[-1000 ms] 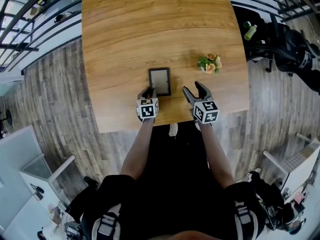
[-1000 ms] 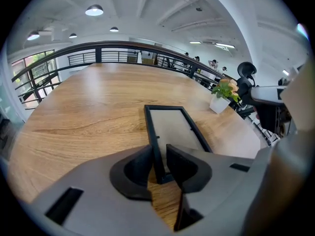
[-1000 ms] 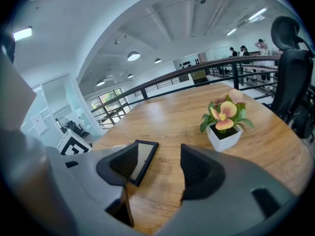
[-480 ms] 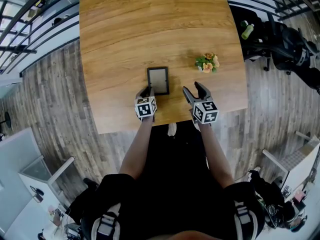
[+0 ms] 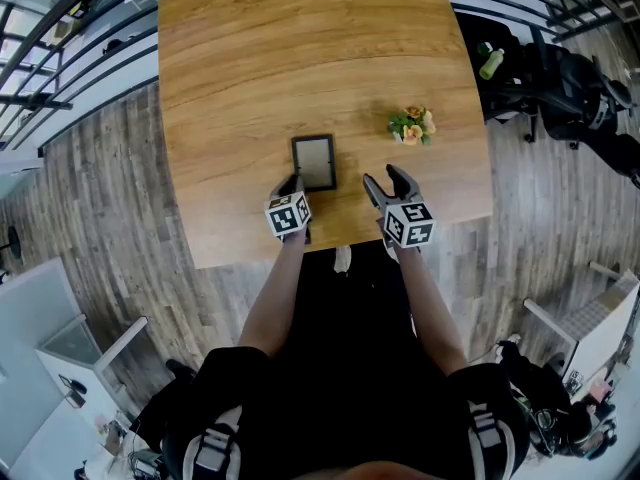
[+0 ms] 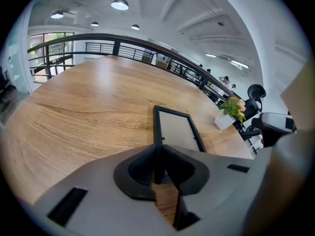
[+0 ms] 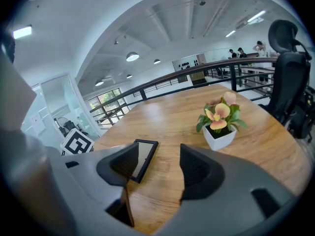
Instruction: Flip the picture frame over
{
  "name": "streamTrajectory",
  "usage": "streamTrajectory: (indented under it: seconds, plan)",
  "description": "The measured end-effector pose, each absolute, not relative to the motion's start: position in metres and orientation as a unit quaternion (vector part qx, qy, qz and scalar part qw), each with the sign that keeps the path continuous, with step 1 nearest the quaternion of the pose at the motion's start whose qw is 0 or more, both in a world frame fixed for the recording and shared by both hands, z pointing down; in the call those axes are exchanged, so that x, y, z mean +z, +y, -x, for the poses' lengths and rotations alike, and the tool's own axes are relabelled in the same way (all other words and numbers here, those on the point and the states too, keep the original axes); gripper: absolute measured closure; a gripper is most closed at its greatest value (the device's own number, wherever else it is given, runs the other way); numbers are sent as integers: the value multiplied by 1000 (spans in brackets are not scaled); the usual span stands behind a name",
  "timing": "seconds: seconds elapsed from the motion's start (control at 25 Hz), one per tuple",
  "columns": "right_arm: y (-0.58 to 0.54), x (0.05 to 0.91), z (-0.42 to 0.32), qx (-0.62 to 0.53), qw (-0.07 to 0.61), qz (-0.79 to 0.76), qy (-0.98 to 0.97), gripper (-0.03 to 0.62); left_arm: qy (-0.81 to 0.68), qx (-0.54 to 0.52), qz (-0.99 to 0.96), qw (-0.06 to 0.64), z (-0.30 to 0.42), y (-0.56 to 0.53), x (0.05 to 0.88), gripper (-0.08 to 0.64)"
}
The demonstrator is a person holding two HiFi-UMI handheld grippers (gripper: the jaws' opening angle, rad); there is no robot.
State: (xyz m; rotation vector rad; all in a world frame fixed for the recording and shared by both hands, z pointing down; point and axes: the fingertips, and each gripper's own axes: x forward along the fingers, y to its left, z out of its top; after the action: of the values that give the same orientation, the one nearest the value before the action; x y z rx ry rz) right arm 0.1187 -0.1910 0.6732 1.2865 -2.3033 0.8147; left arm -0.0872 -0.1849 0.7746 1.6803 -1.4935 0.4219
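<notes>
A small black picture frame (image 5: pixel 314 162) with a grey pane lies flat on the wooden table (image 5: pixel 300 48), near its front edge. My left gripper (image 5: pixel 296 182) is at the frame's near left corner; its jaws have just been closing. In the left gripper view the frame's (image 6: pixel 177 129) thin black edge runs between the two pads, and my left gripper (image 6: pixel 158 157) pinches it. My right gripper (image 5: pixel 384 176) hovers to the right of the frame, apart from it and open. The right gripper view shows the frame (image 7: pixel 140 157) beyond the left jaw, with nothing inside my right gripper (image 7: pixel 157 163).
A small white pot with orange flowers (image 5: pixel 412 126) stands to the right of the frame, beyond the right gripper. The table's front edge runs just under both grippers. Railings, a black office chair (image 7: pixel 288 77) and grey plank floor surround the table.
The left gripper's cube has rolled a little and its jaws have narrowed onto the frame's corner. Frame, plant and right gripper keep their places.
</notes>
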Motion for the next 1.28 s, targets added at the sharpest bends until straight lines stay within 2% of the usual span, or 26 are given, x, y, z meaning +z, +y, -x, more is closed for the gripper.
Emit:
streamTrajectory:
  seconds: [0.52, 1.28]
  plan:
    - [-179, 677, -105, 302, 189, -435, -827, 346, -595, 120, -656, 448, 90, -178, 769, 500]
    - [-152, 704, -67, 345, 186, -387, -835, 341, -587, 75, -678, 436, 92, -166, 733, 500]
